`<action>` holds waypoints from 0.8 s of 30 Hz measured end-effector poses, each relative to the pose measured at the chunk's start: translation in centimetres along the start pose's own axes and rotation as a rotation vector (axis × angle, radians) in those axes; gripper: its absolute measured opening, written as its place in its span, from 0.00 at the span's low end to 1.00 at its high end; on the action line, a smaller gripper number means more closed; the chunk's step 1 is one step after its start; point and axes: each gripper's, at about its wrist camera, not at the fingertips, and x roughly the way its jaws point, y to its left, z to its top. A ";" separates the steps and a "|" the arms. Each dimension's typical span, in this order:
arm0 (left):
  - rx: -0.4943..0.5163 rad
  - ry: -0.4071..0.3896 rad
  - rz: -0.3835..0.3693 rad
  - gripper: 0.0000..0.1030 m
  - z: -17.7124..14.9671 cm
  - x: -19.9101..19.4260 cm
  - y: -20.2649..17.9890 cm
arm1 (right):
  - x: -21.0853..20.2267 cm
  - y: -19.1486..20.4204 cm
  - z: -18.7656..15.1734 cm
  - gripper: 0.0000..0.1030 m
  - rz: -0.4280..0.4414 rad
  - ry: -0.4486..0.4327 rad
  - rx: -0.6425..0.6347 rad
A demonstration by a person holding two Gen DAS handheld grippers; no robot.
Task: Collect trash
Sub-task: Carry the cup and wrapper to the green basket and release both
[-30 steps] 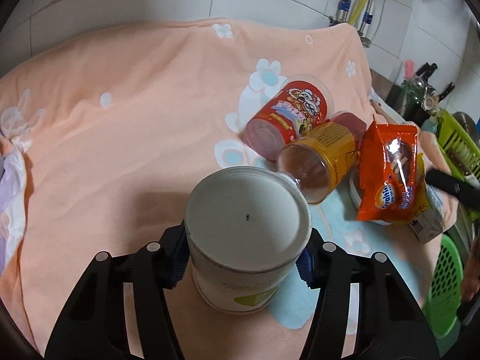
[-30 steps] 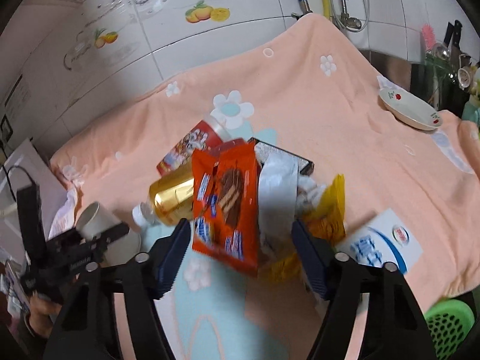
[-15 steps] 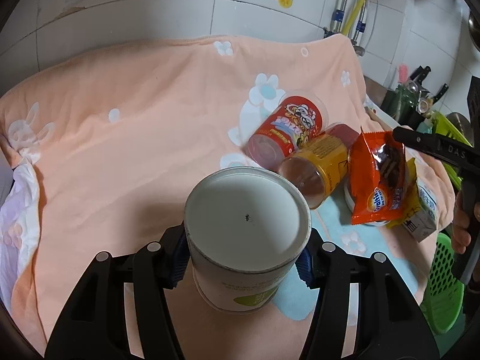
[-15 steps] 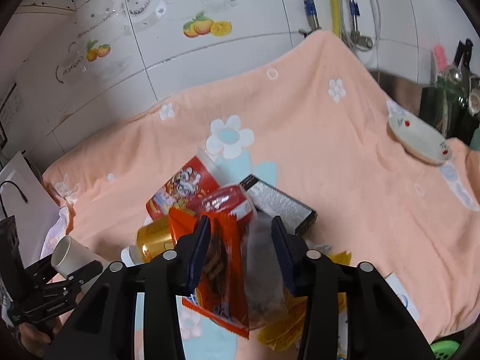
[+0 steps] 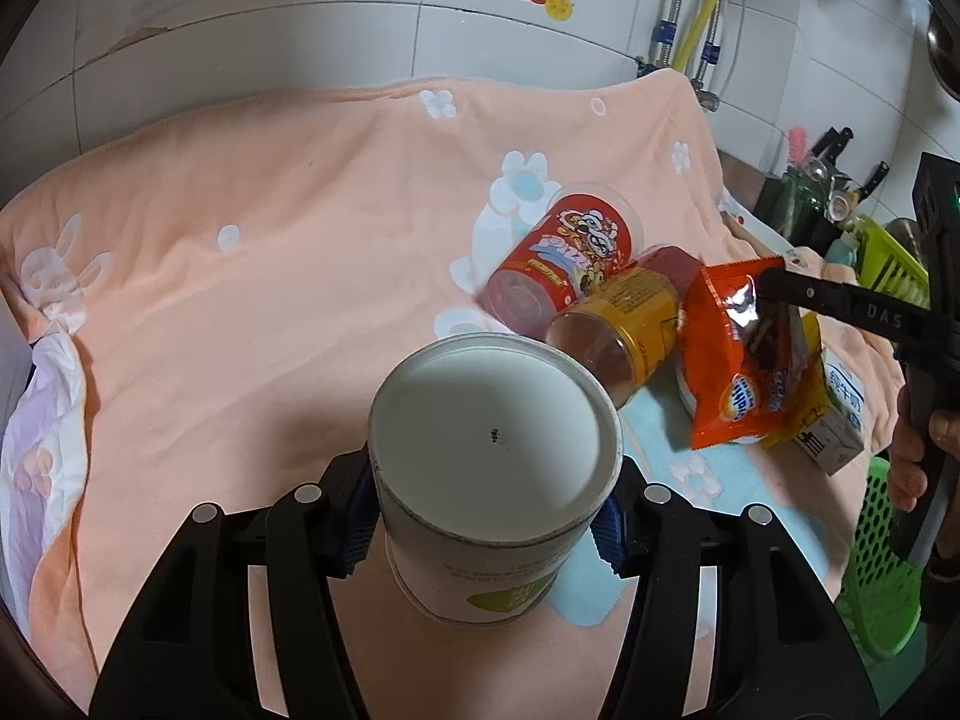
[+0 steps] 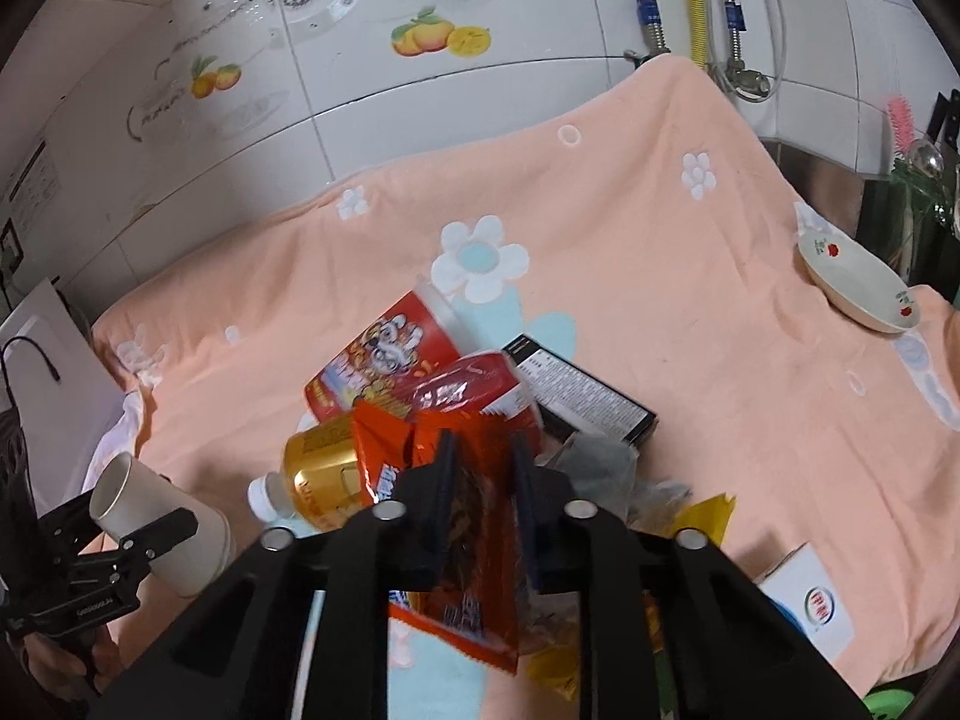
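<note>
My left gripper (image 5: 489,516) is shut on a white paper cup (image 5: 495,462), held above the peach flowered cloth (image 5: 270,228); the cup also shows in the right wrist view (image 6: 159,531). My right gripper (image 6: 483,462) is shut on an orange snack wrapper (image 6: 474,588) and lifts it over the trash pile; the wrapper also shows in the left wrist view (image 5: 735,360). Under it lie a red snack cup (image 6: 384,360), a gold-labelled bottle (image 6: 318,477), a red-lidded tub (image 6: 474,387), a black box (image 6: 579,390) and a yellow wrapper (image 6: 708,516).
A white milk carton (image 6: 810,594) lies at the front right of the cloth. A white dish (image 6: 852,276) sits at the right edge. A green basket (image 5: 882,570) stands below the table's right side. Pipes and a tiled wall run behind.
My right gripper has closed on the orange wrapper and raised it off the pile. My left gripper has lifted the paper cup slightly higher.
</note>
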 end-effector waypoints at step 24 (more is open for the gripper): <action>0.173 -0.041 -0.217 0.55 -1.7 -4.8 -11.5 | -15.6 -2.0 -7.6 0.04 -0.099 -0.157 0.061</action>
